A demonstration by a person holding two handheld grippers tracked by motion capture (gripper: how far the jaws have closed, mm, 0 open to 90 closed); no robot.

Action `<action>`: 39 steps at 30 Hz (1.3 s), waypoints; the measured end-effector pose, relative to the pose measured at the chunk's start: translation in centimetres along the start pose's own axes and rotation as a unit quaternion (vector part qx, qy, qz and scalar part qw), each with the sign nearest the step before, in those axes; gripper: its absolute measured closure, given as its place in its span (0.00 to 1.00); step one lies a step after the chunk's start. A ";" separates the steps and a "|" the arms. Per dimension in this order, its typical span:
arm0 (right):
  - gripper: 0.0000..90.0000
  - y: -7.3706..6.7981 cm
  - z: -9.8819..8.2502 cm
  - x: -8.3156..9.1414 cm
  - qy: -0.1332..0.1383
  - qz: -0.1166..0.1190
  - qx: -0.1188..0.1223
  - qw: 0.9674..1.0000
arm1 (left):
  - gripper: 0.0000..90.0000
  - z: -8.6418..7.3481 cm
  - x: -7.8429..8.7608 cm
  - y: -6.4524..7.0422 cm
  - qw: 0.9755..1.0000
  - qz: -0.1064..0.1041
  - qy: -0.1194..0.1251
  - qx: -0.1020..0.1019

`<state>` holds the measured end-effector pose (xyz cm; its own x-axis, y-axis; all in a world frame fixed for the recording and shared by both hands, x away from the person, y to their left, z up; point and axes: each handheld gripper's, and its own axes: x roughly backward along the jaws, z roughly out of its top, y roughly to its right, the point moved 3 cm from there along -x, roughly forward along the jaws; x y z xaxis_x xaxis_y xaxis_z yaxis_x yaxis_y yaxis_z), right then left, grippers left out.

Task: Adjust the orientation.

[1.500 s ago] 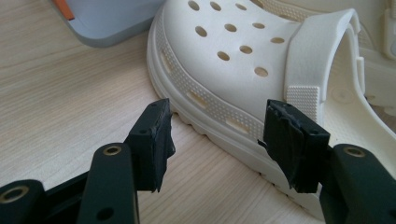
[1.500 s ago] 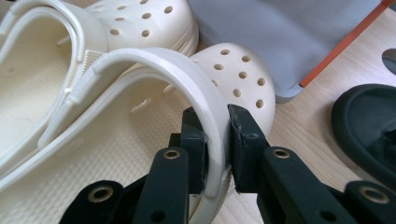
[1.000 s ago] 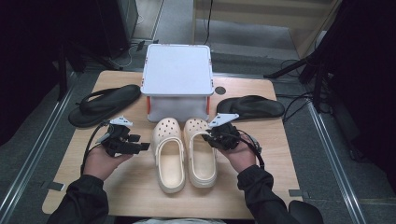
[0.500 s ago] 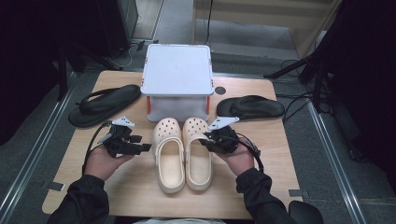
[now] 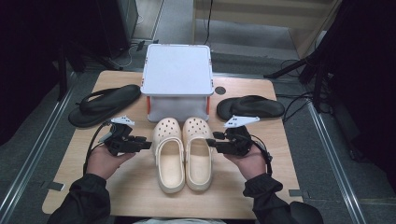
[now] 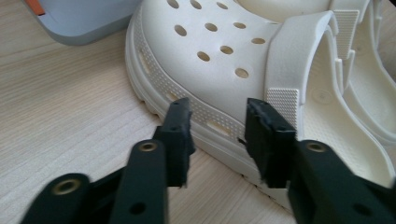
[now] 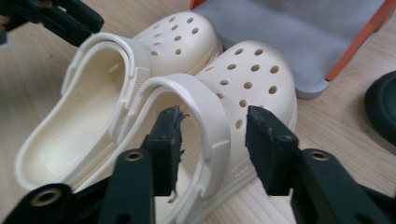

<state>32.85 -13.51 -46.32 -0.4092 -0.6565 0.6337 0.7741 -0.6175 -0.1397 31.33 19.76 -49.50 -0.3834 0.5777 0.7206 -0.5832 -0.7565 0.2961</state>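
Pair of clogs: two cream clogs, the left clog (image 5: pixel 169 156) and the right clog (image 5: pixel 198 151), lie side by side at the centre of the tabletop (image 5: pixel 140 191), toes at 12 o'clock against the storage box (image 5: pixel 177 79).
Left gripper (image 5: pixel 145 145): at 9 o'clock of the left clog, its jaws pointing at the shoe's outer side. In the left gripper view (image 6: pixel 215 135) the jaws stand about half open just before the sole edge, with nothing between the pads. They have just been closing from a wide gape; the hand sits where it was a second ago.
Right gripper (image 5: pixel 211 142): at 3 o'clock of the right clog. In the right gripper view (image 7: pixel 212 144) the heel strap (image 7: pixel 205 116) passes between the jaws, which are about half open and not pressing on it. They have just been opening; a second ago this gripper lay closer in on the clog, and it now sits slightly further out.
Flip-flops: one dark flip-flop (image 5: pixel 103 105) at 10 o'clock of the clogs, the other flip-flop (image 5: pixel 250 107) at 2 o'clock, both unmoved.
Box: grey lid, orange clips, unmoved.
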 end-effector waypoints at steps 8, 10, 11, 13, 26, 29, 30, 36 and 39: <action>0.98 1.8 -1.7 0.6 -0.016 -0.017 -0.022 0.999 | 0.94 0.1 -1.0 -0.4 1.000 -0.014 -0.009 0.005; 0.99 2.4 -2.1 0.0 -0.024 -0.024 -0.031 0.999 | 0.97 0.1 -1.5 -0.8 1.000 -0.013 -0.014 0.009; 0.99 2.7 -2.4 -0.4 -0.030 -0.026 -0.036 0.999 | 0.98 0.0 -1.7 -1.0 1.000 -0.011 -0.019 0.010; 0.99 3.1 -2.8 -1.3 -0.045 -0.029 -0.045 0.998 | 0.99 0.0 -2.2 -1.3 1.000 -0.006 -0.026 0.016; 1.00 3.2 -3.2 -3.8 -0.062 -0.022 -0.059 0.996 | 1.00 -0.3 -3.5 -1.6 0.999 -0.011 -0.046 0.024; 1.00 3.0 -3.2 -4.0 -0.066 -0.019 -0.056 0.996 | 1.00 -0.3 -3.8 -1.4 0.998 -0.010 -0.051 0.020; 1.00 3.0 -3.2 -4.1 -0.065 -0.020 -0.054 0.996 | 1.00 -0.3 -3.8 -1.4 0.999 -0.009 -0.048 0.022; 1.00 3.2 -3.2 -4.1 -0.062 -0.017 -0.059 0.996 | 1.00 -0.3 -3.9 -1.0 0.998 -0.013 -0.051 0.023; 1.00 3.5 -3.2 -4.0 -0.059 -0.025 -0.066 0.996 | 1.00 -0.4 -4.0 -0.8 0.998 -0.022 -0.053 0.020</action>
<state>35.71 -14.42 -51.80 -0.3794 -0.5727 0.7266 0.6807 -0.7047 -0.2001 33.02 18.19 -52.86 -0.2793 0.5758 0.7684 -0.5681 -0.7442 0.3511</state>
